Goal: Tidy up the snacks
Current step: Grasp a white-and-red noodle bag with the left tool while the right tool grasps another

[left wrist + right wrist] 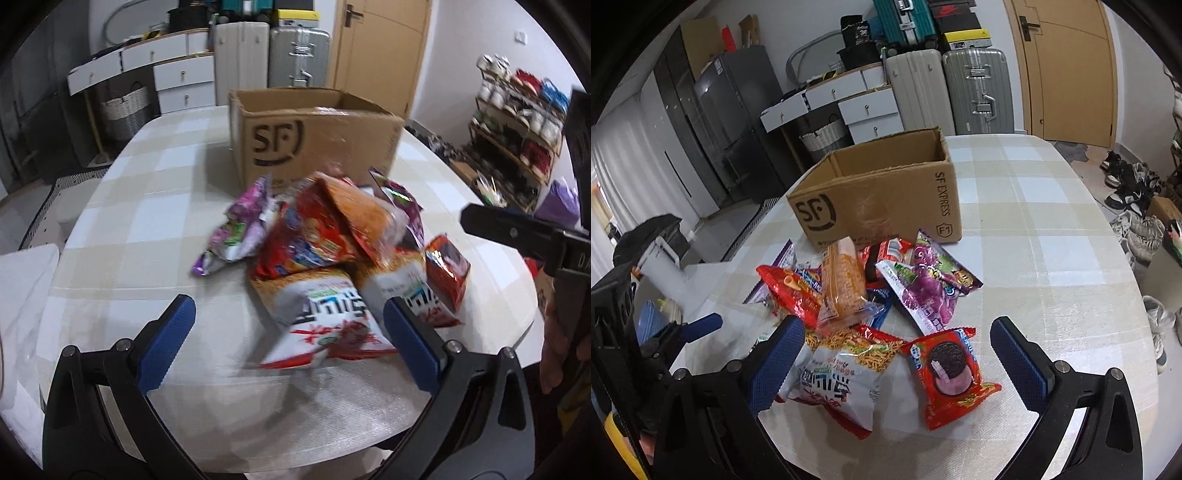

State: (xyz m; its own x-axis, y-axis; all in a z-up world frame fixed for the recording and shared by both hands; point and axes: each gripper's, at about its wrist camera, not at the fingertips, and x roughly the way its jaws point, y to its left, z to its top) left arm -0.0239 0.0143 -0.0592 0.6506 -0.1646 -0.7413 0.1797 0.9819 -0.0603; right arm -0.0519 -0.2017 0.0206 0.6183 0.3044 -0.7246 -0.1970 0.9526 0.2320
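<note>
A pile of snack packets lies on the checked table (pixel 140 206) in front of an open cardboard SF box (pixel 314 144), also in the right wrist view (pixel 882 195). The pile has a white noodle-snack bag (pixel 325 314) (pixel 834 376), a red Oreo pack (pixel 949 373) (pixel 448 269), a purple gummy bag (pixel 927 291) (pixel 240 229), an orange cracker pack (pixel 844 284) (pixel 365 218) and a red chip bag (pixel 303 240). My left gripper (pixel 288 321) is open just above the near noodle bag. My right gripper (pixel 897 339) is open over the noodle bag and Oreo pack, holding nothing.
The box looks empty inside. The right gripper's finger (pixel 517 232) enters the left wrist view at the right; the left gripper (pixel 698 325) shows at the left of the right wrist view. Suitcases (pixel 975 92), drawers and a shoe rack (pixel 517 122) stand beyond the table.
</note>
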